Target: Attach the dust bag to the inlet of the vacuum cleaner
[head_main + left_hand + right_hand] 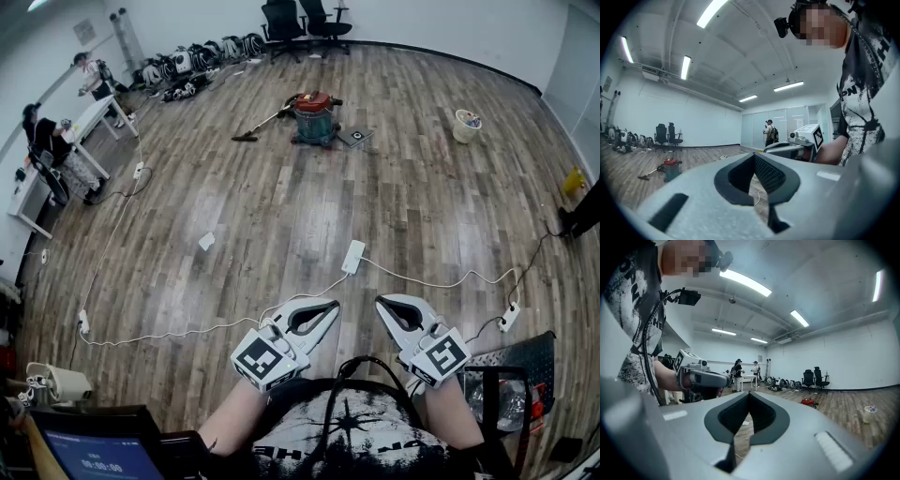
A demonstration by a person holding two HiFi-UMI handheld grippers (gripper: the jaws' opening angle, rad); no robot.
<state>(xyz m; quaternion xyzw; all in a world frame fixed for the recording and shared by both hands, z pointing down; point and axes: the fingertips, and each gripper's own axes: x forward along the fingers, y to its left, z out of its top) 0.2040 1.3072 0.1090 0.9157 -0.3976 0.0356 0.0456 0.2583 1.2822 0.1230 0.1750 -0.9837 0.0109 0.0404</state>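
Grippers shut and empty, vacuum cleaner (314, 117) far off.
Side by side near the person's torso, left gripper (330, 307) and right gripper (382, 304) each have fingers pressed together on nothing. The red-topped vacuum cleaner stands well apart on the wood floor (281, 206), with a white power strip (353, 256) lying between.

Bright even light from ceiling strip lights (711, 12), glare on wooden floor (309, 202), fisheye-bent edges

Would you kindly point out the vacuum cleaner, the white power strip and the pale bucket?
vacuum cleaner (315, 127), head view, its teal drum.
white power strip (353, 256), head view, its middle.
pale bucket (465, 129), head view, its side wall.
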